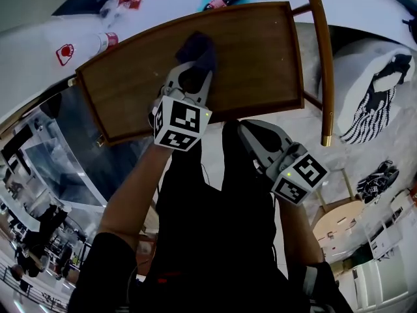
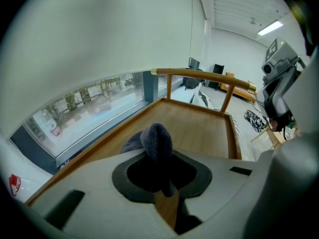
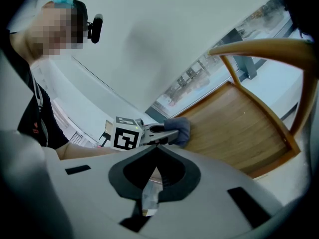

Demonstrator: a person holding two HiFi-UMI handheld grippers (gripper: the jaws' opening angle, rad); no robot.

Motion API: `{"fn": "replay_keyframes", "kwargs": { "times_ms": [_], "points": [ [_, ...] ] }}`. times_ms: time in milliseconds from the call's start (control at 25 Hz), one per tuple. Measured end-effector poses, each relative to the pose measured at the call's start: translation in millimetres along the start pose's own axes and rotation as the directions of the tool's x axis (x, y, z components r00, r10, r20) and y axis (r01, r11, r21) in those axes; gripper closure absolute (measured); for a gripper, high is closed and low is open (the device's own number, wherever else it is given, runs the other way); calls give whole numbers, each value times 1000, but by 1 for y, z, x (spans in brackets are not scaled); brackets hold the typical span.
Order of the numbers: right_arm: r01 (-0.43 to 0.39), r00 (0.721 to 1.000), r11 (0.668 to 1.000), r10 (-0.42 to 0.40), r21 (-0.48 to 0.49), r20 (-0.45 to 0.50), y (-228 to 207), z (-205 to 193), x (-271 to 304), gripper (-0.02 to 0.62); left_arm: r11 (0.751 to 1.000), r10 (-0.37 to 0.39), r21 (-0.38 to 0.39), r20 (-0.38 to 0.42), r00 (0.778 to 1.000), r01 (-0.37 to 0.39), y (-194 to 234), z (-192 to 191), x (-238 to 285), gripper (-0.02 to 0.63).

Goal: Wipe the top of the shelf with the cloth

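While left tool (image 1: 193, 70) pinches ribbed cloth (image 1: 199, 46), rimmed wooden shelf (image 1: 260, 64)

Head view steeply down over shelf top (image 1: 260, 64), both gripper views low, close, sharing that wooden surface

Dark blue-grey cloth (image 1: 197, 49) — bunched up — rests on the wooden shelf top (image 1: 260, 64).

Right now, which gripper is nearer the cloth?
Left. The left gripper is shut on the dark cloth, holding it on the wooden shelf top. The right gripper, shut and empty, hangs off the shelf's near edge, clear of the cloth.
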State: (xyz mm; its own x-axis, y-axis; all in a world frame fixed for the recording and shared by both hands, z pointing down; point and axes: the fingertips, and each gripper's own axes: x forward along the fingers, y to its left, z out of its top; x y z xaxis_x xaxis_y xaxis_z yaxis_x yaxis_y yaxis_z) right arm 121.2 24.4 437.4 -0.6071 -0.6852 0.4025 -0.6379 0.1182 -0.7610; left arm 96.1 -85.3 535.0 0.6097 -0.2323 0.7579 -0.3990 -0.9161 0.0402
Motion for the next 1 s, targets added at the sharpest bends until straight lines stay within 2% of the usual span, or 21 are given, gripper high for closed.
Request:
{"fn": "replay_keyframes", "kwargs": {
  "times_ms": [1000],
  "points": [
    [67,992,995,-75,76,102,-46,10,-67,592,982,-151,118,37,988,146,-86,83,68,537]
  ]
}}
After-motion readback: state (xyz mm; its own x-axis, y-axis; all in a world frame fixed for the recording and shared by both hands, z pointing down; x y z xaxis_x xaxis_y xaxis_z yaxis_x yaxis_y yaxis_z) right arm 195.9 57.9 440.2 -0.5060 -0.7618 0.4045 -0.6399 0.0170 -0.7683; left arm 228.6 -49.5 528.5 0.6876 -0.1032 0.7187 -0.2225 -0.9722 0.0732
